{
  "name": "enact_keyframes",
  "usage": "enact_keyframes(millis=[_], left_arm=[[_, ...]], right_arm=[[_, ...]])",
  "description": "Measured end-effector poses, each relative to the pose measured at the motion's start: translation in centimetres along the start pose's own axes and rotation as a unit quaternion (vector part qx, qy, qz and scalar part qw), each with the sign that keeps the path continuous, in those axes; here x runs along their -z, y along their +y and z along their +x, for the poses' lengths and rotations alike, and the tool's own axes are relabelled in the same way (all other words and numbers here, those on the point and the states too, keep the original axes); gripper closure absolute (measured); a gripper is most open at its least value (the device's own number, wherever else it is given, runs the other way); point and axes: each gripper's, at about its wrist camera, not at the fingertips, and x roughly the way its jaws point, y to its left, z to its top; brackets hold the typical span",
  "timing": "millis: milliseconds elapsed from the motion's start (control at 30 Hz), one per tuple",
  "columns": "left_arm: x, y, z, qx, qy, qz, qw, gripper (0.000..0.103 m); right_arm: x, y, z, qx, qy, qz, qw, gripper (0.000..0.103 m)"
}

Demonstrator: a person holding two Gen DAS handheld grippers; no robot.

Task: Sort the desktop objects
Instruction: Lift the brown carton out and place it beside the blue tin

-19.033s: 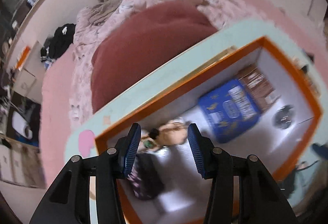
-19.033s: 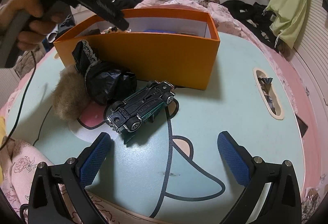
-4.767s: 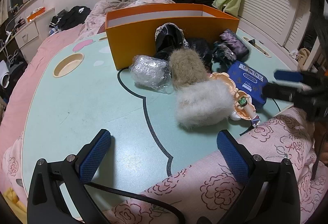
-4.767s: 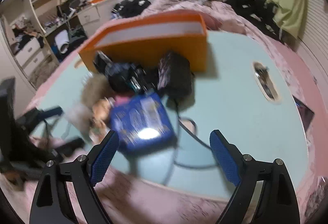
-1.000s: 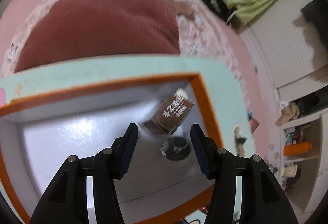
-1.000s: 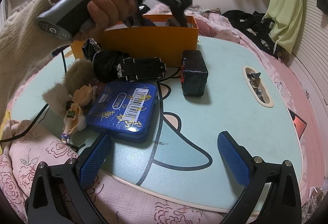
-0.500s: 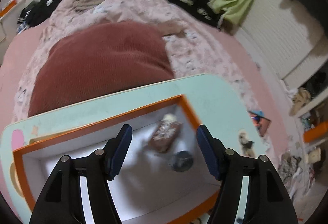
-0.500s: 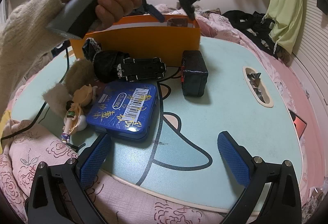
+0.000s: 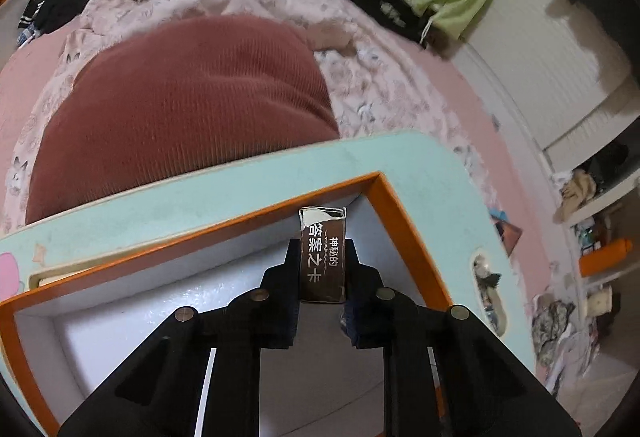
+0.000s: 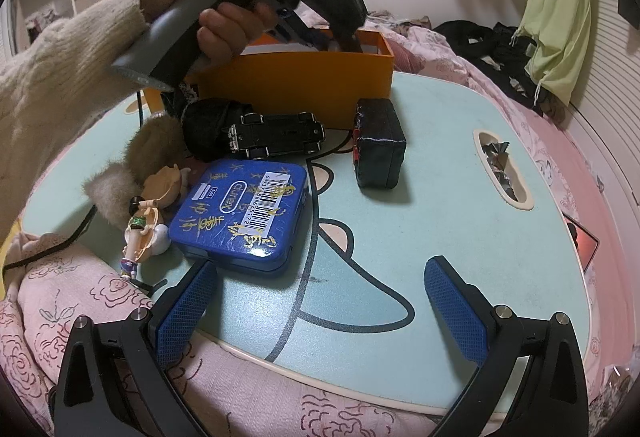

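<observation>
A small brown card box (image 9: 323, 233) with white lettering stands on end near the far right corner of the orange box (image 9: 240, 222). My left gripper (image 9: 322, 250) reaches down into that box, its jaws closing, and both pads press the card box's sides. In the right wrist view a hand holds the left gripper (image 10: 345, 37) over the orange box (image 10: 296, 85). My right gripper (image 10: 320, 297) hangs open and empty over the table's near edge. In front of it lie a blue tin (image 10: 244, 213), a black toy car (image 10: 276, 135), a dark pouch (image 10: 378, 149) and a small figurine (image 10: 146, 221).
Fur pieces (image 10: 154, 147) and a black bundle (image 10: 204, 127) lie left of the car. A slot in the table (image 10: 500, 165) holds crumpled wrappers. A red cushion (image 9: 180, 97) lies beyond the table's far edge. A pink floral blanket (image 10: 100, 301) covers the near edge, with a cable across it.
The left gripper, open above the orange box half a second ago, has gone down into it and shut on the brown card box. The right gripper has not moved.
</observation>
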Motion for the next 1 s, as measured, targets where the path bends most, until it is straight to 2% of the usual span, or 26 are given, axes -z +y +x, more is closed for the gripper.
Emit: enact_keyframes(millis=[133, 233, 300, 400, 500, 533, 600, 633, 667, 900, 967, 1000], left_arm=[[1.1, 0.4, -4.0, 0.042, -0.039, -0.015, 0.9983, 0.084], [3.4, 0.0, -8.2, 0.073, -0.064, -0.006, 0.9953, 0.084], [5.7, -0.2, -10.7, 0.096, -0.070, 0.002, 0.9928, 0.084], [8.6, -0.3, -12.4, 0.109, -0.069, 0.010, 0.9916, 0.084], [11.3, 0.6, -12.7, 0.088, -0.064, 0.003, 0.9941, 0.082], [11.9, 1.0, -12.8, 0.088, -0.066, 0.003, 0.9939, 0.078], [12.9, 1.9, -12.8, 0.086, -0.066, 0.003, 0.9941, 0.062], [13.5, 2.5, -12.9, 0.077, -0.068, -0.001, 0.9947, 0.049], [14.1, 3.1, -13.2, 0.067, -0.076, -0.008, 0.9948, 0.043], [19.6, 7.4, -16.9, -0.010, -0.110, -0.042, 0.9930, 0.040], [21.7, 7.8, -17.5, -0.028, -0.114, -0.039, 0.9923, 0.028], [23.0, 7.8, -17.4, -0.038, -0.109, -0.034, 0.9927, 0.026]], right_arm=[[0.0, 0.0, 0.0, 0.000, 0.000, 0.000, 1.000, 0.000], [-0.1, 0.0, 0.0, 0.000, 0.000, 0.000, 1.000, 0.000], [-0.1, 0.0, 0.0, 0.000, 0.000, 0.000, 1.000, 0.000], [0.0, 0.0, 0.0, 0.000, 0.000, 0.000, 1.000, 0.000], [0.0, -0.1, 0.0, 0.000, 0.000, 0.000, 1.000, 0.000], [-0.1, -0.1, 0.1, 0.000, 0.000, 0.000, 1.000, 0.000], [0.0, -0.1, 0.0, 0.000, 0.000, 0.000, 1.000, 0.000], [0.0, -0.1, 0.0, 0.000, -0.001, 0.000, 1.000, 0.000], [0.0, 0.0, 0.0, 0.000, -0.001, 0.000, 1.000, 0.000], [0.0, 0.0, 0.0, 0.000, 0.000, 0.000, 1.000, 0.000], [0.0, 0.0, 0.0, 0.000, -0.001, 0.000, 1.000, 0.000], [0.0, 0.0, 0.0, 0.000, 0.000, 0.000, 1.000, 0.000]])
